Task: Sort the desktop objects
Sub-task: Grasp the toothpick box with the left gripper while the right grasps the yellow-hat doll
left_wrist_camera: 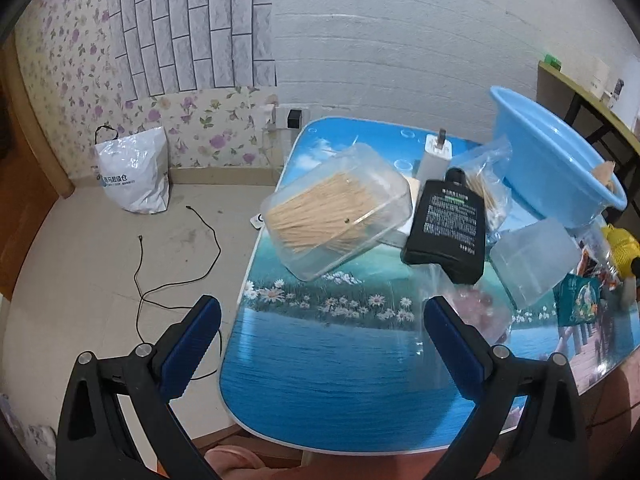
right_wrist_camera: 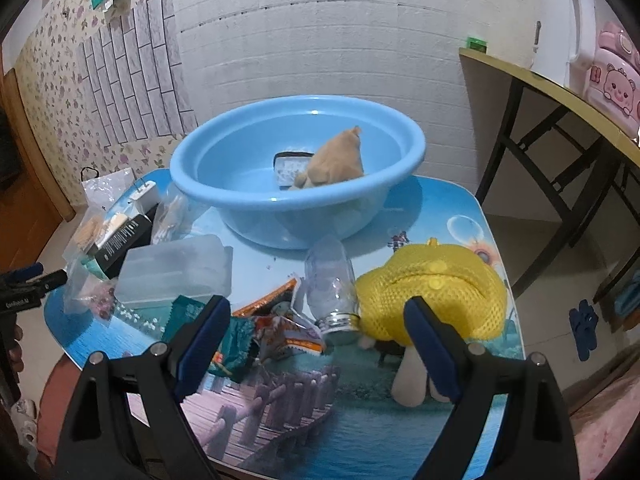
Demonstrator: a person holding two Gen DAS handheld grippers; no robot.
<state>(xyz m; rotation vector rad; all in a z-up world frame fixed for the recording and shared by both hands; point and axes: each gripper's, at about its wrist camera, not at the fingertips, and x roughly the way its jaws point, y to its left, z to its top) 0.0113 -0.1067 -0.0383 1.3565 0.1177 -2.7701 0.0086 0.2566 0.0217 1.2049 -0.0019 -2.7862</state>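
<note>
My left gripper is open over the near left part of the table, nothing between its fingers. Beyond it lie a clear box of wooden sticks, a black flat bottle, a white charger and a bag of beads. My right gripper is open above snack packets, a clear glass jar and a yellow mesh toy. A blue basin at the back holds a tan plush toy and a small pouch. The left gripper shows at the right wrist view's left edge.
A frosted plastic box sits left of the packets, also seen as a frosted box. A black cable and a white bag lie on the floor left of the table. A folding table stands at the right.
</note>
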